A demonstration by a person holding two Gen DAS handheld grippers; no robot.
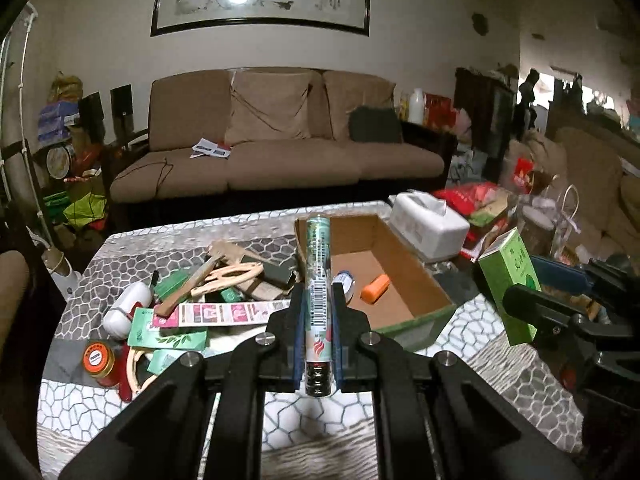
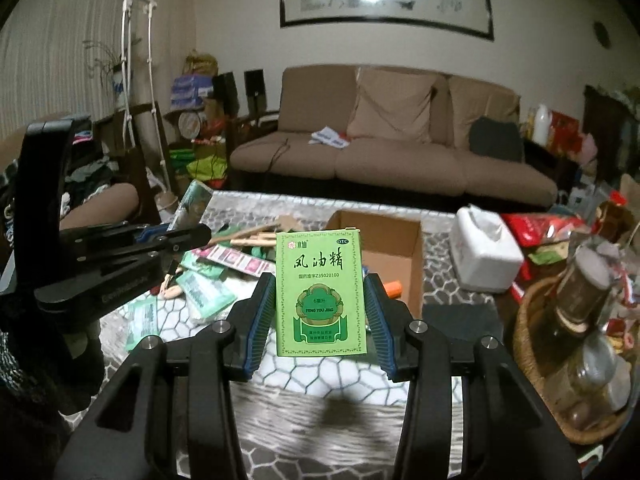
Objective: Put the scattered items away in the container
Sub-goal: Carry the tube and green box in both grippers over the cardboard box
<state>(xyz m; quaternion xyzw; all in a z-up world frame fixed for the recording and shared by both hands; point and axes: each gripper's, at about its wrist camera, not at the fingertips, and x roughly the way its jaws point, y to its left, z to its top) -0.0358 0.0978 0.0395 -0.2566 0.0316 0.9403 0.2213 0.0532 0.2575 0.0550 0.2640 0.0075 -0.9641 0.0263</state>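
1. My left tool (image 1: 318, 300) is nearly closed on a thin tube (image 1: 317, 280), gripped near its lower end with most of its length sticking out past the pads. I judge it could pivot or slide free if I swing fast toward the box (image 1: 404, 280).
2. My right tool (image 2: 320, 300) stands part open, clamped across a green carton (image 2: 319, 292) held upright between the pads. The carton is light card; too much squeeze may crush it, too little and it tips out.
3. The box sits toward the far right of the worktop (image 1: 312, 428), open, with an orange piece (image 1: 375, 288) and a small jar (image 1: 345, 280) already inside. Both loads hang above the worktop short of it.
4. Both tools head for one narrow box. Going in together, they may knock each other or shove the box toward the tissue holder (image 1: 428, 228) beside it.
5. The pile (image 1: 208, 296) at the left edge is loose and stacked; a low pass with the tube could scatter it further.
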